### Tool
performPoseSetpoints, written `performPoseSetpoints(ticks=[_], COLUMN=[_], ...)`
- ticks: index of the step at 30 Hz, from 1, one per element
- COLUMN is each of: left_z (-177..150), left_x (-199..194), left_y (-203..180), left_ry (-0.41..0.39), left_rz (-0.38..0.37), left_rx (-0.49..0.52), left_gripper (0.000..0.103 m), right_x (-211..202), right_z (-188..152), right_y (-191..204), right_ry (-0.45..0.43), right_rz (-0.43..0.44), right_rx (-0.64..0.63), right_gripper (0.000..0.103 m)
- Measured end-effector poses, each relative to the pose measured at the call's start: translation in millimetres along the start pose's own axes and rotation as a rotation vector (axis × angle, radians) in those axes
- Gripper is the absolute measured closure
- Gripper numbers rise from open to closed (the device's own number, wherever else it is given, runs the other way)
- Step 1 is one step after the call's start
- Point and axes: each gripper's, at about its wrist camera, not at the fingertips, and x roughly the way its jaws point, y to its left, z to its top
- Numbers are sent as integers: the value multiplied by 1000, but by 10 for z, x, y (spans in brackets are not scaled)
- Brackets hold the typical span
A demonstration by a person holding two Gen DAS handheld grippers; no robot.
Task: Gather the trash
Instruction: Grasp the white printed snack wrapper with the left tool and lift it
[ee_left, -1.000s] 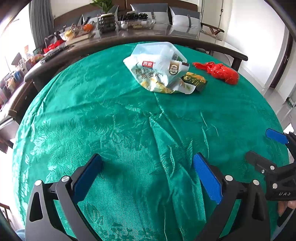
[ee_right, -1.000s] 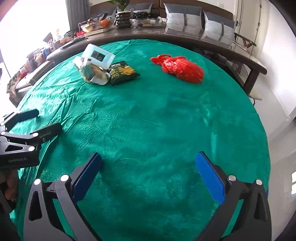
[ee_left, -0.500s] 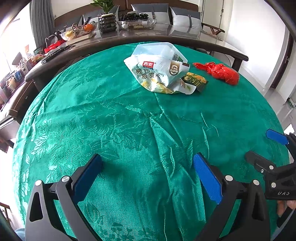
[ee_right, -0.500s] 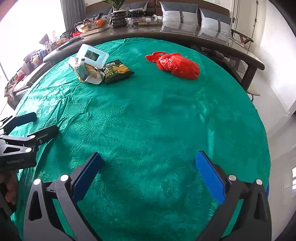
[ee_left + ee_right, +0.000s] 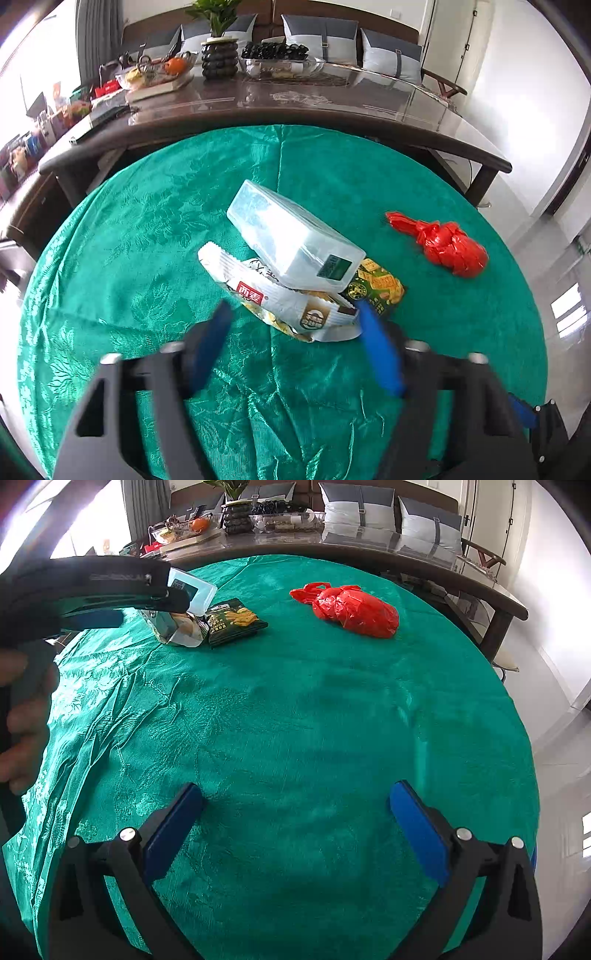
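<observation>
— Lying just ahead of the left gripper (image 5: 291, 319) jaws: white snack bag (image 5: 280, 302), clear box (image 5: 291, 243) on top. Closing?
— Narrowing, pads clear of it. Right gripper (image 5: 295, 823) jaws wide, gripping nothing.

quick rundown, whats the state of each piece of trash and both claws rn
clear plastic box: lid on, tilted on the wrapper
white crinkled snack wrapper: torn open, flat
small green snack packet: flat, partly under the box
red plastic bag: knotted, lying apart
left claw: just been closing, empty, at the wrapper
right claw: open, empty
</observation>
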Motion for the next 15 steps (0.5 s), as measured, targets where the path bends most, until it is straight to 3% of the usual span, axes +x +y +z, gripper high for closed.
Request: performPoseSetpoints(ticks=[1,3,4,12,14,15], left_z=[-7,-49,-78,-530,-582,-583], left_x=[-7,-58,-91,-439,-472,-475], left_y=[30,133,192,881,1026,1088], left_ry=[-5,-20,-23,28,36,33], left_rz=[-14,-33,-52,-193,-183,-160], left_rx=[-9,-24,-29,-17,-7,1], left_gripper=[72,88,91,91,87,79], right_x=[0,0,0,0,0,0], right_z=[1,0,0,0,0,0], right_y=[-3,-2,-2,-4,-4,-4], right_ry=[0,0,0,-1,-1,-1], right_rz=[0,0,0,-1,-1,-1], right_rx=[0,1,1,1,0,0], right_gripper=[5,5,5,4,5,5])
